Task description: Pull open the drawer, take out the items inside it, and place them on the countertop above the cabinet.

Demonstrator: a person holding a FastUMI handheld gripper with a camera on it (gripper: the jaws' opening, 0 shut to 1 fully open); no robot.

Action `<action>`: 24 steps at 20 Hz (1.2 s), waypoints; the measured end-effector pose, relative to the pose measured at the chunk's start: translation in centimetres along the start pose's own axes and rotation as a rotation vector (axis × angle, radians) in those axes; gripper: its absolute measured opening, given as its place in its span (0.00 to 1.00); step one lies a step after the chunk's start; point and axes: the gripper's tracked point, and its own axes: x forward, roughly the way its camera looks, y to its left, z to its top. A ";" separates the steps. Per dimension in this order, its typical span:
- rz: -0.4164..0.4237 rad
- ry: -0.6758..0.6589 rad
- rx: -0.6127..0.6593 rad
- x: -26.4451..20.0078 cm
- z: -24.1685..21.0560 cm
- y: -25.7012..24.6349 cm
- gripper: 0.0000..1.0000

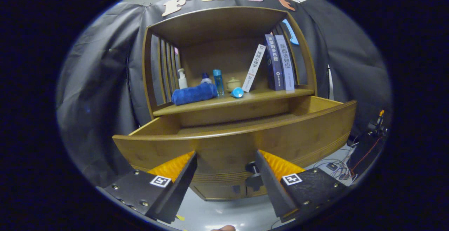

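The drawer (238, 143) stands pulled out below the bench (266, 96), its inside hidden by the front panel. The claw (226, 175) gapes wide and empty, the knob (252, 168) just inside one finger. Contents unseen (probably light); reach over the stiff wooden front.

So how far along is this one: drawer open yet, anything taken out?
Done: the drawer is pulled well out from the cabinet. In hand: nothing; the gripper is open just in front of the drawer front, beside its dark knob. Left: taking out the contents, which the drawer front hides. The countertop holds a blue towel, bottles and books.
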 end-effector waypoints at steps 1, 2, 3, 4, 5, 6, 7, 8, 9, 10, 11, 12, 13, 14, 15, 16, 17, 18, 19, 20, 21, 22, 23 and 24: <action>0.002 -0.021 0.018 1.0 0.8 0.0 0.99; 0.001 -0.029 0.030 1.7 1.1 -0.2 0.99; 0.000 -0.031 0.038 2.3 1.2 -0.1 0.99; -0.003 -0.031 0.036 3.2 1.2 -0.1 0.99; -0.006 -0.028 0.034 3.8 1.3 0.0 0.99; -0.010 -0.025 0.033 4.4 1.3 0.2 0.99; -0.013 -0.024 0.032 5.0 1.4 0.3 0.99; -0.013 -0.023 0.029 5.5 1.4 0.3 0.99; -0.011 -0.025 0.033 5.9 1.5 0.3 0.99; -0.006 -0.027 0.037 6.7 1.3 0.1 0.99; -0.002 -0.028 0.034 6.9 1.3 0.1 0.99; -0.001 -0.026 0.027 7.3 1.2 0.1 0.99; -0.003 -0.025 0.018 7.7 1.3 0.0 0.99; -0.006 -0.022 0.010 8.0 1.2 0.1 0.99; -0.008 -0.022 0.005 8.3 1.2 0.1 0.99; -0.009 -0.023 0.004 8.7 1.2 0.1 0.99; -0.008 -0.024 0.007 9.0 1.3 0.1 0.99; -0.007 -0.025 0.008 9.3 1.3 0.2 0.99; -0.006 -0.023 0.006 9.6 1.3 0.2 0.99; -0.004 -0.023 0.004 9.8 1.3 0.1 0.99; 0.000 -0.025 0.007 9.9 1.4 0.1 0.99; -0.002 -0.029 0.009 10.0 1.4 0.0 0.99; 0.001 -0.032 0.016 10.1 1.4 -0.1 0.99; 0.001 -0.033 0.018 10.3 1.5 -0.1 0.97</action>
